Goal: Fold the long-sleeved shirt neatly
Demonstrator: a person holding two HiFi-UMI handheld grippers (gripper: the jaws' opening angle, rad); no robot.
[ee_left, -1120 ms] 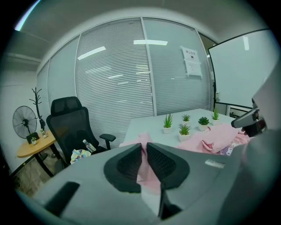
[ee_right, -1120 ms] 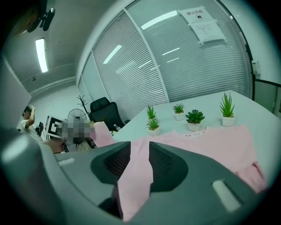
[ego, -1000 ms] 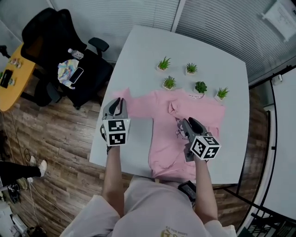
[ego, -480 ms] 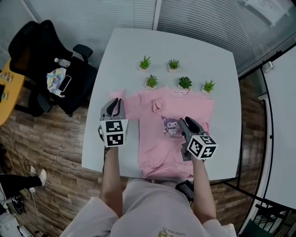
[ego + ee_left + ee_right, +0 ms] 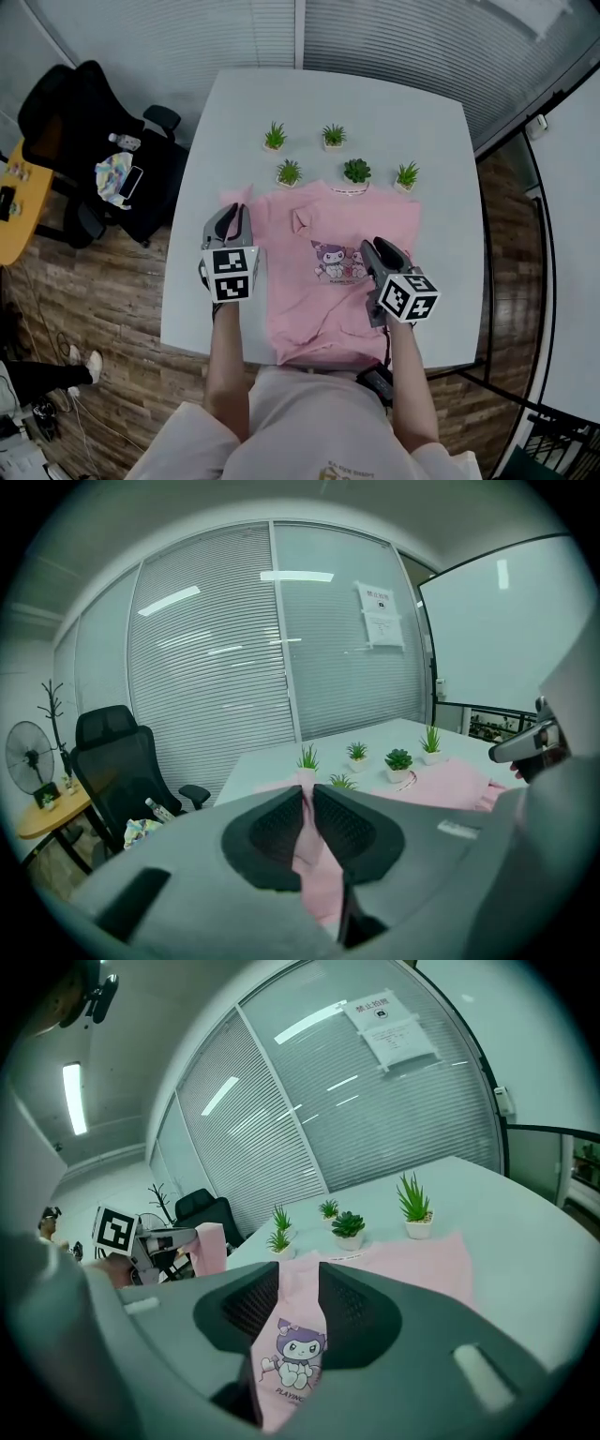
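You have one pink long-sleeved shirt with a cartoon print [image 5: 309, 319], and it lies spread on the near side of the white rectangular worktop [image 5: 375, 103]. Behind the shirt stand five small green plants in white pots [image 5: 356, 172], three in the nearer row and two in the farther row. Both of your two grippers hold the shirt. The left gripper [image 5: 236, 214] has its jaws almost together, pinching a thin pink fold at the shirt's left edge. The right gripper [image 5: 371, 251] has its jaws about half apart, closed on a thicker bunch of fabric with the print.
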